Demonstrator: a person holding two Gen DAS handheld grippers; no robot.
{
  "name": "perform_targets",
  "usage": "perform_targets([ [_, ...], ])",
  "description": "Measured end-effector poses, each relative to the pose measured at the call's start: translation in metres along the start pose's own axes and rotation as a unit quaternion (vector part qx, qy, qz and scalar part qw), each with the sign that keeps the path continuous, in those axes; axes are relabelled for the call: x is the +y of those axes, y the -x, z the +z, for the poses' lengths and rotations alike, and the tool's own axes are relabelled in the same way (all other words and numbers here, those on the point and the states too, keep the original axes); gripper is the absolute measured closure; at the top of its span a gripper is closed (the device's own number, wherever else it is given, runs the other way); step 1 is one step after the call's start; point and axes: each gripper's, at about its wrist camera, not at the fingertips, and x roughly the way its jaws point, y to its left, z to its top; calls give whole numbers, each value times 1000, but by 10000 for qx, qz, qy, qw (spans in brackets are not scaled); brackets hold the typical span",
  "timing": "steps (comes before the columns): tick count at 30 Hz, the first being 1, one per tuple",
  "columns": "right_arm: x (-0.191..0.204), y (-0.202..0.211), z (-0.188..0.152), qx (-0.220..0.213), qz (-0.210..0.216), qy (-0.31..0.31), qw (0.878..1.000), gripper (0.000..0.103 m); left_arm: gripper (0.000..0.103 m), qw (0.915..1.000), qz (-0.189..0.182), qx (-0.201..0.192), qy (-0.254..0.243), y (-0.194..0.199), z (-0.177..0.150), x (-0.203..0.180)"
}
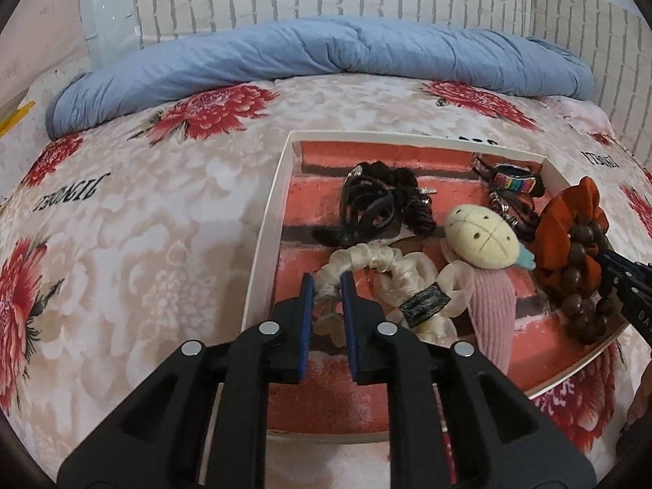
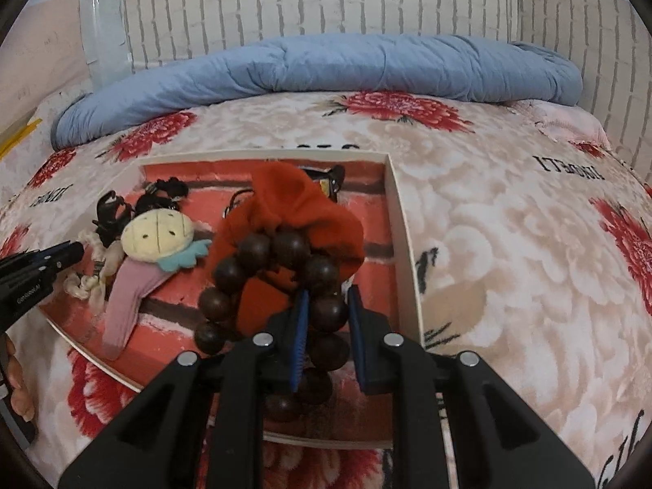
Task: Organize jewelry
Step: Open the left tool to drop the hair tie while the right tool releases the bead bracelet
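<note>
A bed covered by a cream plush blanket with red flowers (image 1: 134, 220) fills both views, with a rolled blue quilt (image 1: 309, 53) along its far edge against a white brick-pattern wall (image 2: 326, 0). On the blanket lies a shallow white-rimmed tray with a red brick-print floor (image 1: 265, 244), holding all the accessories.

Inside the tray, a pink knitted doll with a cream round head (image 1: 479, 236) lies near the middle. To its right sits a rust-orange fabric scrunchie (image 2: 297, 208), and a dark brown wooden bead bracelet (image 2: 248, 250) loops over and in front of it. The right gripper (image 2: 328, 297) has its blue-padded fingers on either side of a bead at the bracelet's near end, closed around it so the strand is pinched; the rest of the loop rises ahead of the fingertips.

A cream satin scrunchie with a black label (image 1: 366, 263) lies at the tray's left side. The left gripper (image 1: 328, 281) is clamped on its near-left curve, the fabric bunched between the two pads.

Farther back lie a tangle of black hair ties and clips (image 1: 379, 199) and a rainbow-striped woven band (image 1: 513, 181) near the far right corner.
</note>
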Motion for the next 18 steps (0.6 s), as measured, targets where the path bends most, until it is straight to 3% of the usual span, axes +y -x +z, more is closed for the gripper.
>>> perform_targets([
  [5, 2, -3, -2, 28, 16, 31, 10000, 82, 86, 9999, 7, 94, 53, -9, -4, 2],
  [8, 0, -2, -3, 56, 44, -23, 10000, 79, 76, 9999, -65, 63, 61, -5, -6, 1],
  [11, -5, 6, -2, 68, 162, -165, 9997, 58, 58, 9999, -96, 77, 50, 2, -9, -4],
  [13, -8, 13, -2, 38, 189, -219, 9996, 43, 37, 9999, -137, -9, 18, 13, -11, -7],
  [15, -10, 25, -1, 6, 246, -251, 9994, 41, 27, 9999, -76, -98, -19, 27, -13, -10],
  [18, -11, 51, -7, -139, 287, -215, 9993, 27, 16, 9998, -93, -182, -23, 50, -20, -9],
])
